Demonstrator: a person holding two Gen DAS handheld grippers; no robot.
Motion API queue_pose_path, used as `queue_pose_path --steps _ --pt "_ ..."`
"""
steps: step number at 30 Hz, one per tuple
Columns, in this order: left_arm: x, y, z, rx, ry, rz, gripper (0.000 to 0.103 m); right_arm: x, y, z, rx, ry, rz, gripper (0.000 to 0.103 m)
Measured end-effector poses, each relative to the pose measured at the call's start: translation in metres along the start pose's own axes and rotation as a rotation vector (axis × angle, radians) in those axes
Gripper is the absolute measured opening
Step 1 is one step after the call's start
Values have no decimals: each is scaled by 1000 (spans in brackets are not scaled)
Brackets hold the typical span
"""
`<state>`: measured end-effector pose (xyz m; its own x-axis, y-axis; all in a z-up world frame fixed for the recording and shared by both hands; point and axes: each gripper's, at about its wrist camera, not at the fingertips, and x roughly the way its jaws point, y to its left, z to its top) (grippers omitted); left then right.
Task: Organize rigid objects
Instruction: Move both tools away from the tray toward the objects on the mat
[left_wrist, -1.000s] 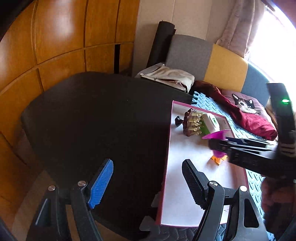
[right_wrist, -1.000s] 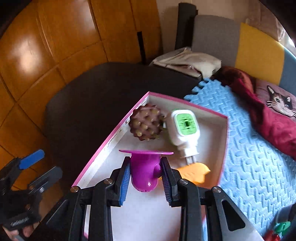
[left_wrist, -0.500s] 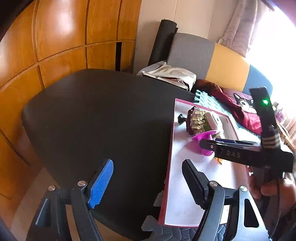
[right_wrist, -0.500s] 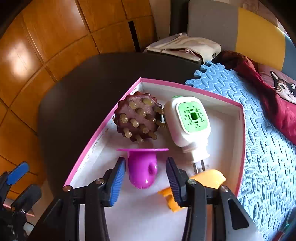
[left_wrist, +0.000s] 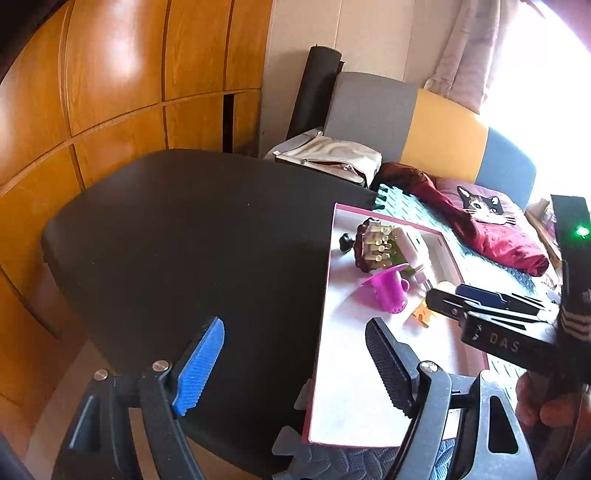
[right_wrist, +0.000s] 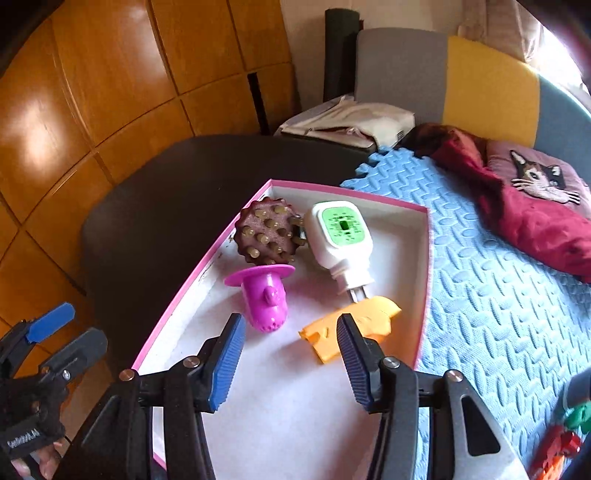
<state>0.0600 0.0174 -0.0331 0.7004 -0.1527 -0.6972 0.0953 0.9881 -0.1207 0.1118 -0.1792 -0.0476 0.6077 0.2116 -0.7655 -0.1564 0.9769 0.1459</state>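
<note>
Bright daylight blows out the upper right (a window (left_wrist: 535, 92)); fisheye bends edges, corners dark

My left wrist view looks obliquely down across the black table (left_wrist: 184, 236); my right wrist view sits nearer, over the pink-rimmed box (right_wrist: 207, 273). Both share that box.

Purple cup (right_wrist: 266, 297) now released in the pink-rimmed box (right_wrist: 192, 282), right gripper (right_wrist: 290, 360) opening and withdrawn.
</note>
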Motion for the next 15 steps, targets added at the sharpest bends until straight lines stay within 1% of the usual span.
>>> queue_pose_path --steps 10,15 --pt "-7 -13 0 37 -13 -13 80 -40 -6 -18 -11 -97 -95 52" --pt "-10 -20 -1 55 -13 -20 80 -61 -16 -29 -10 -139 -146 58"
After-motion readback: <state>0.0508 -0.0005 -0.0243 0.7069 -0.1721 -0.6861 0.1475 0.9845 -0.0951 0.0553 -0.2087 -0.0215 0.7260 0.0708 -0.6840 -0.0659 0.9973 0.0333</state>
